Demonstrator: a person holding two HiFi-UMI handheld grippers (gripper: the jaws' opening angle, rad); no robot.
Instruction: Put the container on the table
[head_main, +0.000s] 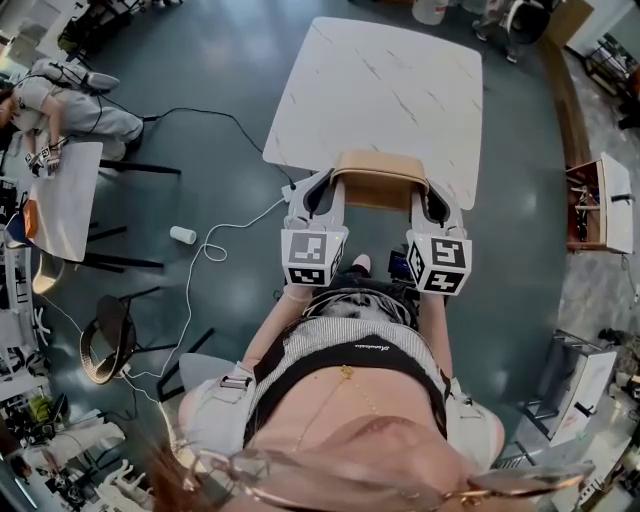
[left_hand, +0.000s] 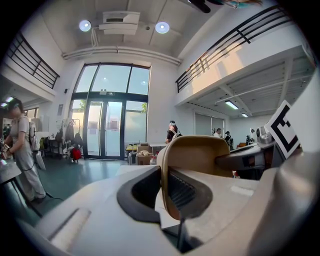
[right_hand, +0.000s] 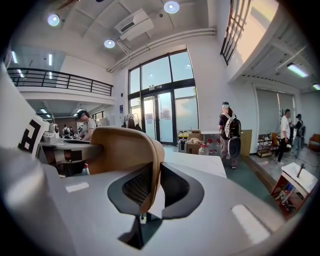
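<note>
- The left gripper (head_main: 322, 187) is in front of the near edge of the table (head_main: 400, 80). Its jaws are closed on the left wall of the container (head_main: 380, 178), and the thin tan wall stands between the ribbed pads.
- The right gripper (head_main: 435, 197) is also in front of this near edge. Its jaws pinch the right wall of the container in the same way.
- The container is between both grippers at the table's near edge. Whether it touches the table top cannot be told.
- Left of the table, on the dark floor, lie a white cable (head_main: 215, 245) and a small white cylinder (head_main: 183, 235).
</note>
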